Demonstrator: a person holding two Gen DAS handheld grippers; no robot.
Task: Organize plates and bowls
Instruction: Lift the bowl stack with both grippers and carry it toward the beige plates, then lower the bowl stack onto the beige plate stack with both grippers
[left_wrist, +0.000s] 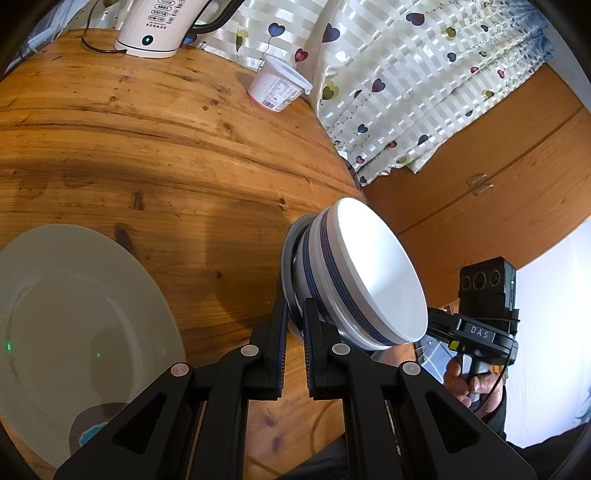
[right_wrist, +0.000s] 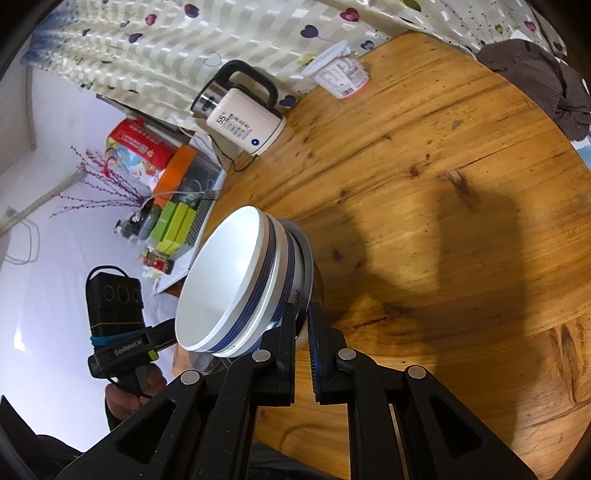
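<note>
- The left gripper (left_wrist: 293, 314) has its jaws nearly closed, pinching the rim of the lowest bowl in a tilted stack of bowls (left_wrist: 354, 273).
- The right gripper (right_wrist: 301, 317) is likewise narrowed onto the stack's (right_wrist: 243, 284) rim from the opposite side; the stack hangs between both, held above the table (left_wrist: 147, 147).
- Three nested bowls can be counted, the upper two blue-striped.
- One plate (left_wrist: 74, 314) lies left of the left jaws.
- Far ahead: one kettle (right_wrist: 242, 122), one white tub (left_wrist: 279, 85).
</note>
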